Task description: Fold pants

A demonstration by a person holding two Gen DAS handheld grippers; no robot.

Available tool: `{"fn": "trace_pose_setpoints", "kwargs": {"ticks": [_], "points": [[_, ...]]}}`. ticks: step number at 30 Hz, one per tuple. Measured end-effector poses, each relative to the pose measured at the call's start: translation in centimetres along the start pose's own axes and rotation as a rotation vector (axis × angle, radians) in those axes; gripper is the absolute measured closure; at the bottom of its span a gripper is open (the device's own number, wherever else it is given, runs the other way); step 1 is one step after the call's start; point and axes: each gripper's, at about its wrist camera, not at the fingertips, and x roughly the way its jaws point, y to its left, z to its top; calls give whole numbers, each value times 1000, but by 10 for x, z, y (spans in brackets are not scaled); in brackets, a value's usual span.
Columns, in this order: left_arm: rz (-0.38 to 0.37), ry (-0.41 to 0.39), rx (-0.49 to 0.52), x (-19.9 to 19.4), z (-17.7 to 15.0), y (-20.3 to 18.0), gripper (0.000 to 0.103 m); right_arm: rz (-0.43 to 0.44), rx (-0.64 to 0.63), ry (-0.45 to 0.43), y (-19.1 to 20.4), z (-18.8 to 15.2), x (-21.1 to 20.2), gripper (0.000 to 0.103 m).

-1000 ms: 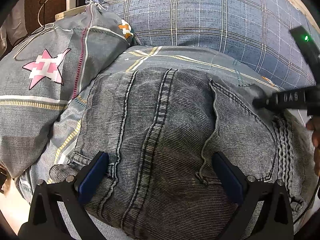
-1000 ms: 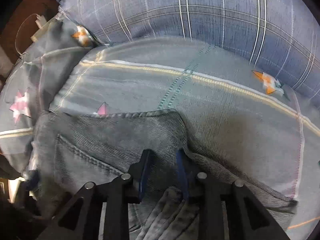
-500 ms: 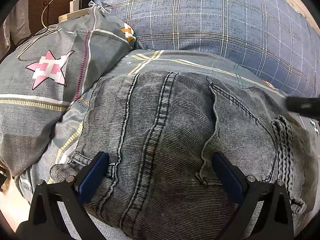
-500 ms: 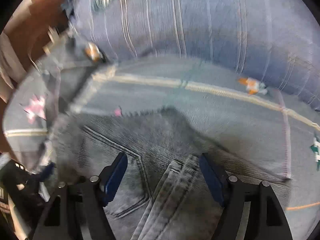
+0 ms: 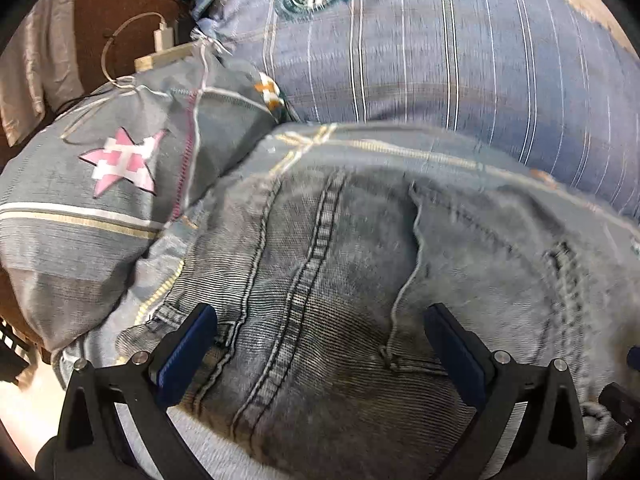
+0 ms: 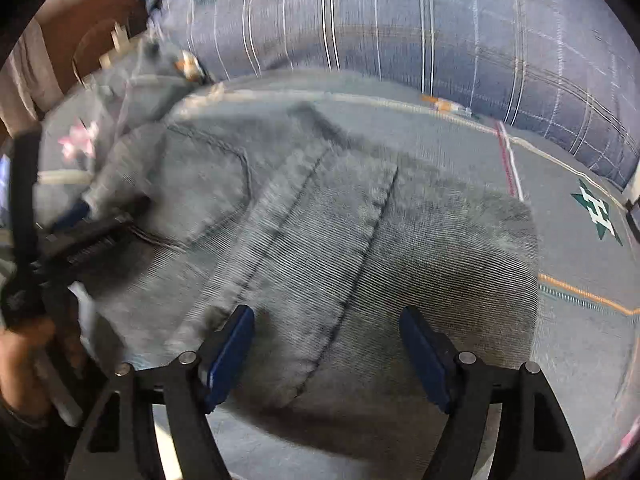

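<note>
right now the grey denim jeans (image 5: pixel 360 280) lie bunched in a compact, folded-over stack on the bed sheet (image 6: pixel 580 248), seat side up, with a back pocket (image 6: pixel 200 184) showing toward the pillow end and a folded leg panel (image 6: pixel 360 240) laid across the top. from how the layers sit, i judge the fold is mostly done and i am only checking or tidying it.

my left gripper (image 5: pixel 320 352) hangs low over the near edge of the jeans with its blue pads spread wide, holding nothing; the centre seam (image 5: pixel 308 264) runs up between the fingers. my right gripper (image 6: pixel 326 352) is likewise spread wide and empty, straddling the top leg panel from the other side. i read both as held apart so the cloth stays flat under them rather than pinched.

outward from the stack, a star-patterned pillow (image 5: pixel 100 200) presses close at the left of the jeans, and a blue plaid duvet (image 5: pixel 440 60) rises just behind them, so there is little flat room to slide the bundle that way. a white charger and cable (image 5: pixel 160 38) sit on the brown surface beyond the pillow, well apart. in the right wrist view the left gripper's body and my hand (image 6: pixel 20 352) crowd the left edge, near the pocket, which i judge could snag if i sweep across.
</note>
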Motion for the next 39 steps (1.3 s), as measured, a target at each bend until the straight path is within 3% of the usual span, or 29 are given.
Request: {"fn": "trace_pose_setpoints", "kwargs": {"ticks": [2,5,9,12,14,18,24,35,37,39], "points": [[-9,-20,-8,-13,2,1,0,3,1,-52,2,-9,-14,24],[-25,-5,-13,-27,2,6,0,-26,-47,7,6,-23,4,23],[-56,-10,-104,-47,-4,35,0,2,-4,-33,4,-23,-3,23],[-87,0,-262,-52,-13,72,0,27,-7,-94,2,-23,-14,22],[-136,38,-398,-43,-20,99,0,24,-16,-67,1,-24,-3,21],[-285,188,-599,-10,-34,127,0,35,5,-69,-2,-31,3,20],[-475,265,-722,13,-40,126,0,63,8,-84,-6,-33,4,18],[-535,229,-810,20,-33,133,1,62,9,-90,-5,-35,3,17],[-541,215,-795,21,-29,130,13,60,6,-87,-5,-34,4,17],[-495,221,-752,22,-27,129,43,57,3,-82,-4,-32,4,17]]}}
